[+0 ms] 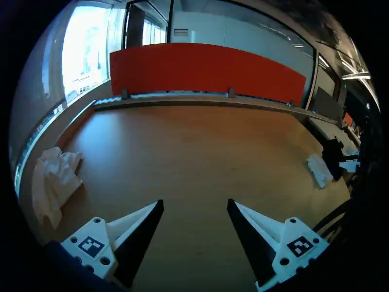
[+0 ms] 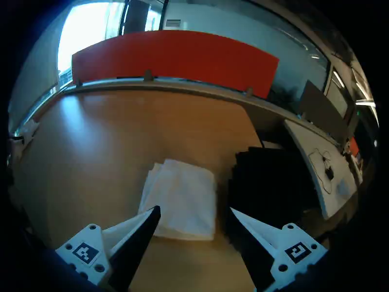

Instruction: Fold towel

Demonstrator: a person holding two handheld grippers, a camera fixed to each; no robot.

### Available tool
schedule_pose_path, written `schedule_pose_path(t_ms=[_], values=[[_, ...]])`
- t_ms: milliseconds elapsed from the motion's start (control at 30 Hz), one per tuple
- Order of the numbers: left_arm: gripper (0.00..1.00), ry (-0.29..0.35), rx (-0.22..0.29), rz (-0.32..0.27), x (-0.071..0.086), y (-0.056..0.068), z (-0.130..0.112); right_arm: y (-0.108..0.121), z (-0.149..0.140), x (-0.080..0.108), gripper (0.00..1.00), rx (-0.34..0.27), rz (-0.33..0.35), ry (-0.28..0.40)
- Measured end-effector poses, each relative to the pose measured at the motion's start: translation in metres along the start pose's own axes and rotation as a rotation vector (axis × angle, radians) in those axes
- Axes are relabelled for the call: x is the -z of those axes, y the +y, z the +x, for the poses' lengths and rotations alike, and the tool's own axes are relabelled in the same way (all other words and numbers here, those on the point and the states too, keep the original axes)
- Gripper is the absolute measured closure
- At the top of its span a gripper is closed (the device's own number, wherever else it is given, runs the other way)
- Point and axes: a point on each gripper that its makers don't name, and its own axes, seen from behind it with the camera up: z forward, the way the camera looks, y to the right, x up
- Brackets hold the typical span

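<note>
office | wooden desk (image 1: pixel 194 146) | orange divider screen (image 1: pixel 204 68) | windows (image 1: pixel 85 53)

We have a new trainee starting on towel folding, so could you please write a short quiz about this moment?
1. True or false: the left gripper is shut on the crumpled towel.
2. In the right gripper view, what lies just ahead of the right gripper? A) a folded white towel B) a red mug C) a blue bowl
3. Fill in: the divider behind the wooden table is ____.
Key: 1 false, its jaws stand open and the towel lies apart from it; 2 A; 3 red.
</note>
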Motion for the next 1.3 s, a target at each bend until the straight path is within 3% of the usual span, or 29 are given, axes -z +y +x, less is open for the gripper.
schedule_pose_path(t_ms=[600,933,1300], values=[[0.03,0.082,0.014,0.011,-0.008,-0.025,0.033,-0.042,0.107,0.019,0.00,-0.122,-0.006,0.326],[0.03,0.123,0.018,0.028,-0.013,-0.039,0.047,-0.065,0.157,0.023,0.00,-0.099,-0.041,0.464],[0.03,0.177,0.031,0.049,-0.016,-0.056,0.066,-0.103,0.197,0.023,0.00,-0.088,-0.049,0.541]])
